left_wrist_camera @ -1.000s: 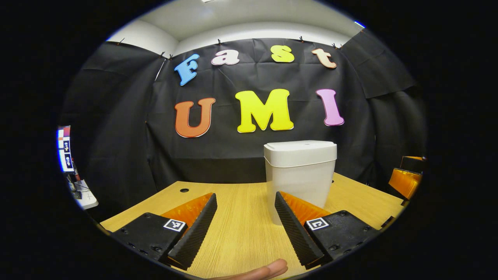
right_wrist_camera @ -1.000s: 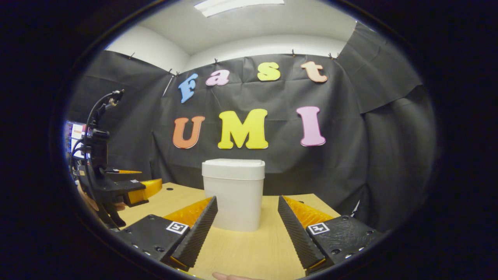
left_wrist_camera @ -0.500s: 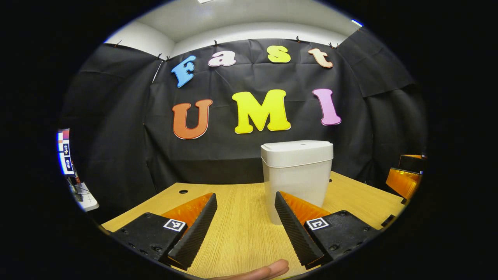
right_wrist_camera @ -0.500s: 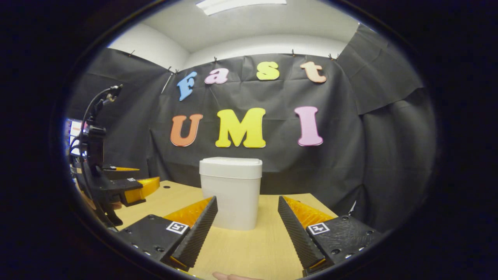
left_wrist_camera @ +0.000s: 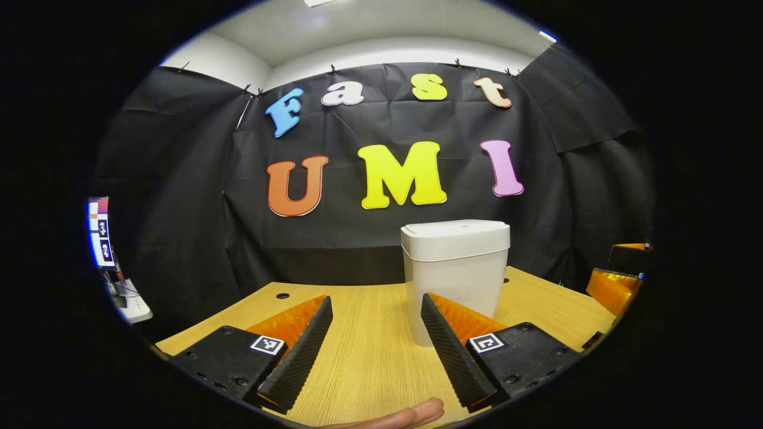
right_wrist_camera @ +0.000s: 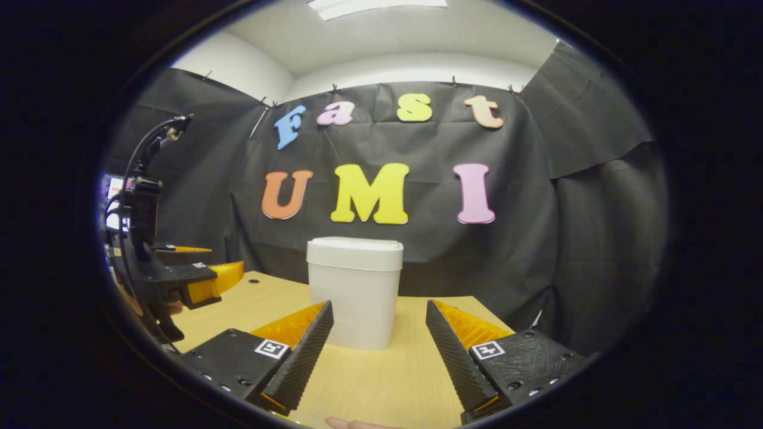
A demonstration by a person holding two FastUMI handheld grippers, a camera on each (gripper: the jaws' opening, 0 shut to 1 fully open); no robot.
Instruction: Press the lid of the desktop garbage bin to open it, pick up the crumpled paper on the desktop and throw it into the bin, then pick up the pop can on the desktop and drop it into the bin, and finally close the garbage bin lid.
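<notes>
1. Fingertip (left_wrist_camera: pixel 417 412) of the person pokes in at the bottom edge of the left gripper view, the rest of the hand cut off; another sliver of finger (right_wrist_camera: pixel 349 423) shows at the bottom edge of the right gripper view.
2. One garbage bin (left_wrist_camera: pixel 456 271) stands upright on the wooden desk (left_wrist_camera: pixel 369 357), toward the far side near the black cloth wall (left_wrist_camera: pixel 179 196). Its lid (left_wrist_camera: pixel 456 233) sits flat and closed, so the inside is hidden.
3. In the left gripper view the bin's lower right corner is covered by that gripper's own right finger; in the right gripper view the bin (right_wrist_camera: pixel 356 292) is partly hidden low on its left by that gripper's left finger.
4. The bin is smooth, matte white plastic, a tapering tub with rounded corners and a slightly wider cap-like lid.
5. The desk is pale wood-grain laminate with two small round holes, one at the far left (left_wrist_camera: pixel 282 295) and one just right of the bin (left_wrist_camera: pixel 506 278).
6. The left gripper (left_wrist_camera: pixel 377 310) is spread wide with nothing between its two fingers, which are wedge-shaped with ribbed inner faces; each carries one small square marker.
7. The right gripper (right_wrist_camera: pixel 379 313) is likewise spread apart and empty, above the desk in front of the bin.
8. In the right gripper view the left gripper (right_wrist_camera: pixel 197 280) appears at the left edge, with a cable arching above it; the hand under it is hard to make out.
9. At the right edge of the left gripper view, part of the right gripper (left_wrist_camera: pixel 617 280) is cut off.
</notes>
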